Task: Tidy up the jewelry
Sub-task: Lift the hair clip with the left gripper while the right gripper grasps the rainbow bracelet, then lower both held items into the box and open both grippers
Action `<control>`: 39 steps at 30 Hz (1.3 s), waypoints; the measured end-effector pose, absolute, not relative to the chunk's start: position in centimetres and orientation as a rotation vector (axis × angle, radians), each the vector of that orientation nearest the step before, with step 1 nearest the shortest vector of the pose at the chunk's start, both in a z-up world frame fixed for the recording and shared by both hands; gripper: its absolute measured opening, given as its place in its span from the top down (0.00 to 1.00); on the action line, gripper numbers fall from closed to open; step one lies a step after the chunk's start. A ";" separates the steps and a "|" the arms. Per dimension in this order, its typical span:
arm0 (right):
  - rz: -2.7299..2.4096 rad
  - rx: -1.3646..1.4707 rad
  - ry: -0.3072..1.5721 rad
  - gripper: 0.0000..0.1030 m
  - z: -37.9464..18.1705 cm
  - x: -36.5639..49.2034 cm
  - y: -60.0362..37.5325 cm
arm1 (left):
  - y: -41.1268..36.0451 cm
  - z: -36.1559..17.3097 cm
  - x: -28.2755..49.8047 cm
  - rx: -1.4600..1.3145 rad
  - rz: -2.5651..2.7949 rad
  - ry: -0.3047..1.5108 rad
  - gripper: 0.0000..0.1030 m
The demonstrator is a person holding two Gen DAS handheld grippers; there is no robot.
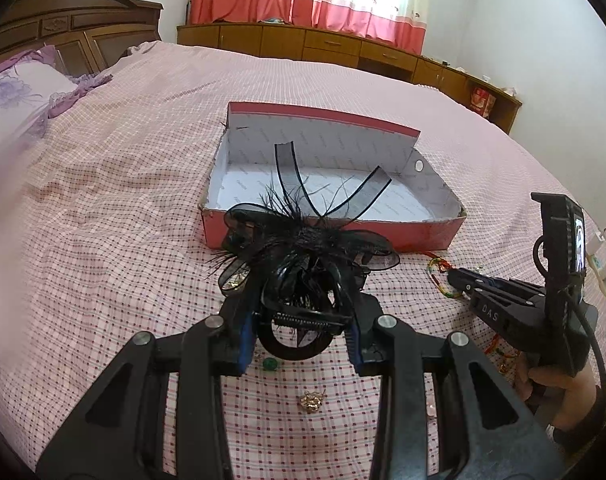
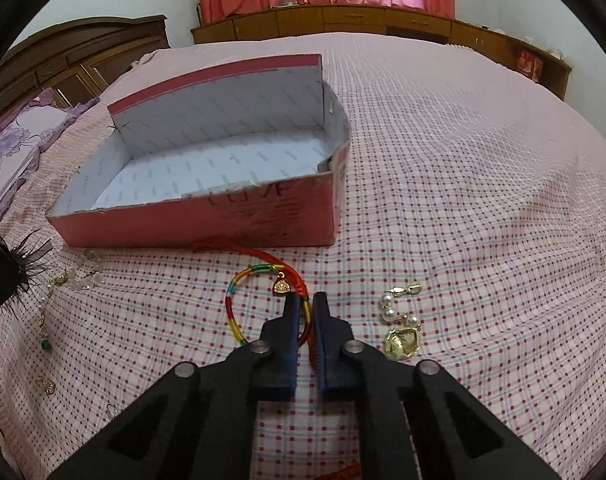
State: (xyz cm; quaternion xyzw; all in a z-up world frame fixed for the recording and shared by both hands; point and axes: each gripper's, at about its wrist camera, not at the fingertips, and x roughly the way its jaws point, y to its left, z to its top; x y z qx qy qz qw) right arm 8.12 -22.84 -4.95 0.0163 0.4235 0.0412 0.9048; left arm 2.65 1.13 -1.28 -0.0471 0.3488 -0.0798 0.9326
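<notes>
My left gripper [image 1: 301,280] is shut on a black feathered hair clip [image 1: 303,256] with ribbon loops, held above the bed just in front of the open red box [image 1: 383,236]. My right gripper [image 2: 306,300] is shut on a rainbow cord bracelet [image 2: 233,304] with a gold charm, down on the bed in front of the box [image 2: 207,224]. The right gripper also shows in the left wrist view [image 1: 457,278] beside the bracelet [image 1: 437,270]. The box is white inside and looks empty.
Pearl and gold earrings [image 2: 401,330] lie right of the right gripper. A beaded chain with a green bead [image 2: 47,336] and clear beads [image 2: 85,276] lie left. A green bead [image 1: 270,364] and gold trinket [image 1: 311,400] lie under the left gripper. Pillow [image 1: 7,96] far left.
</notes>
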 end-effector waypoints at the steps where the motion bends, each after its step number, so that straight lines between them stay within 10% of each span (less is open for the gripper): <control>1: 0.086 0.031 0.872 0.94 -4.8 8.0 -22.8 | 1.1 -1.3 2.6 -0.096 -0.163 0.713 0.73; 39: 0.226 0.119 0.540 0.95 7.1 5.1 -20.9 | 1.4 3.1 6.3 -0.077 -0.124 0.569 0.73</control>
